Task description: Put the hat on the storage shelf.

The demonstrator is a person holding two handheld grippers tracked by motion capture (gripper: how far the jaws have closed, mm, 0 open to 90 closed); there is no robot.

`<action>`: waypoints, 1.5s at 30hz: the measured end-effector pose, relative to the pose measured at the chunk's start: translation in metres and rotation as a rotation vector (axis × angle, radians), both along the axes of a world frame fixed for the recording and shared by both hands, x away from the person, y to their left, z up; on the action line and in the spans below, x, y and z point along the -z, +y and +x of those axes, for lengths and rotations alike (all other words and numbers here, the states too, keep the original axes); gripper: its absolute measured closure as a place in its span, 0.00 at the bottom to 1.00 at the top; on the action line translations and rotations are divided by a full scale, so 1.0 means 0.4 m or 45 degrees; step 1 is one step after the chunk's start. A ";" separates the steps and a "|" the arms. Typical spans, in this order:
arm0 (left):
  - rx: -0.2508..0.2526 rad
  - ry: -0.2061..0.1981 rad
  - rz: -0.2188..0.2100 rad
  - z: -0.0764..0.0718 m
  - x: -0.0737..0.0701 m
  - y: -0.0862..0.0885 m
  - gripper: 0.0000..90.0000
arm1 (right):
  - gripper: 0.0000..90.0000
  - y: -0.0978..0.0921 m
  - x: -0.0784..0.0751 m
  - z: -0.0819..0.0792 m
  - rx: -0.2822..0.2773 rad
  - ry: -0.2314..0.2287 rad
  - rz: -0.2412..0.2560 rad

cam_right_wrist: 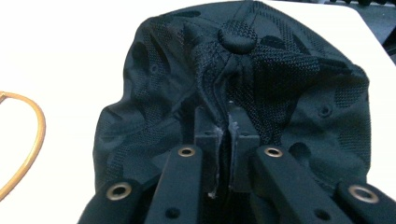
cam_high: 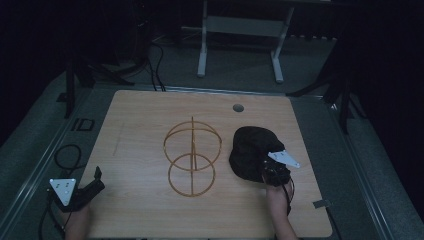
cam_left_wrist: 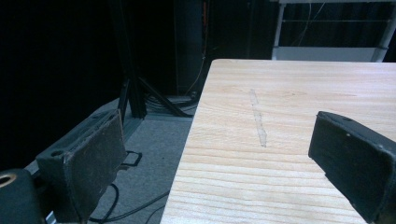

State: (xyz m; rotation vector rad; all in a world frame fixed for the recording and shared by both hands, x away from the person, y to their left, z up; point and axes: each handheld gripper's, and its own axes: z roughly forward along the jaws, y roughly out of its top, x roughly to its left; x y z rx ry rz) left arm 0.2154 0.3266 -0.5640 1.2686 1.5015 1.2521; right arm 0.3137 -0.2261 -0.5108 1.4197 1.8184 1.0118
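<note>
On the tabletop's (cam_high: pixel 150 115) right, your right gripper (cam_right_wrist: pixel 224 128) is pinching the soft, light black cap (cam_high: pixel 250 150) by a crown fold (limp fabric); your left gripper (cam_high: pixel 95 182) is idling open.

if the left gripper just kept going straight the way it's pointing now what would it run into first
Probably nothing soon. The left gripper, jaws open, points along the left edge of the wooden table, with bare tabletop ahead. The gold wire stand and the black cap lie off to its right, though depth is hard to judge.
</note>
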 end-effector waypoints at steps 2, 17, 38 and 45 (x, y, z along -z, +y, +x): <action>0.000 -0.001 -0.005 0.000 0.000 0.001 0.05 | 0.96 0.000 -0.007 -0.002 0.001 -0.013 -0.008; 0.002 -0.002 -0.006 0.000 0.000 0.001 0.05 | 0.97 -0.023 -0.100 -0.028 -0.029 -0.135 0.009; 0.004 -0.002 -0.005 0.000 0.000 0.001 0.05 | 0.97 -0.090 -0.280 -0.060 -0.056 -0.293 0.059; 0.005 -0.001 -0.005 0.000 0.000 0.001 0.05 | 0.97 -0.098 -0.345 -0.071 -0.071 -0.359 0.082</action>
